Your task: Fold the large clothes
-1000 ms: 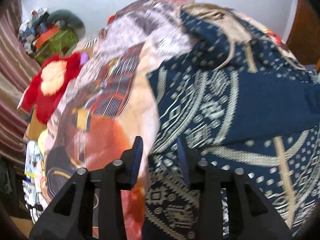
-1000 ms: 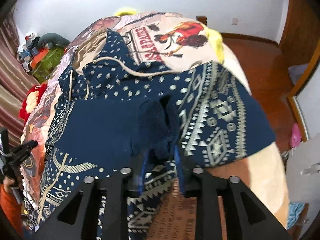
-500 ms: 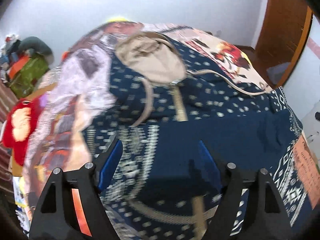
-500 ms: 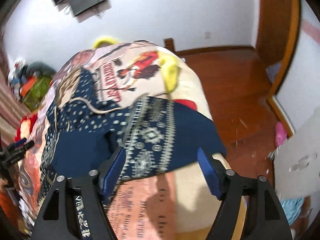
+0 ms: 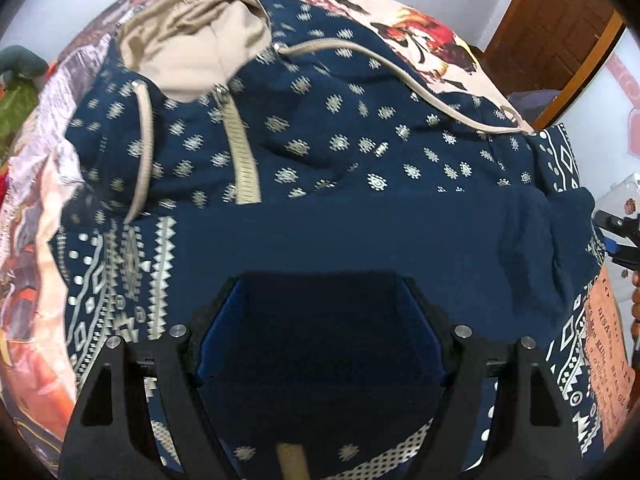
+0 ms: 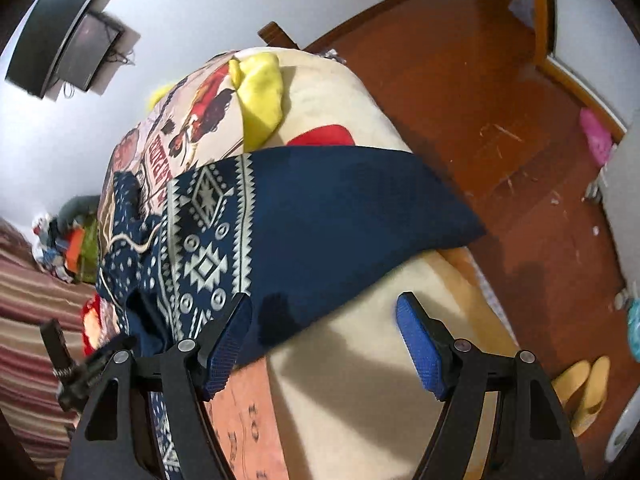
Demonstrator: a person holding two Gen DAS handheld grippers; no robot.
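Observation:
A navy hoodie with white patterns, a beige hood and beige drawstrings lies spread on the bed. One sleeve is folded across its middle as a plain navy band. My left gripper hovers open over that band with nothing between its fingers. In the right wrist view the other sleeve sticks out flat over the cream blanket. My right gripper is open just in front of that sleeve's lower edge, its left finger over the fabric. Each gripper shows at the edge of the other's view.
The bed's printed blanket runs under the hoodie. A yellow cloth and a red item lie farther up the bed. Right of the bed is wooden floor with yellow slippers. A screen hangs on the wall.
Both grippers were shut on hoodie fabric a second ago; both have opened and let go. The left has swung right over the hoodie's middle, the right has rolled toward the bed's right edge.

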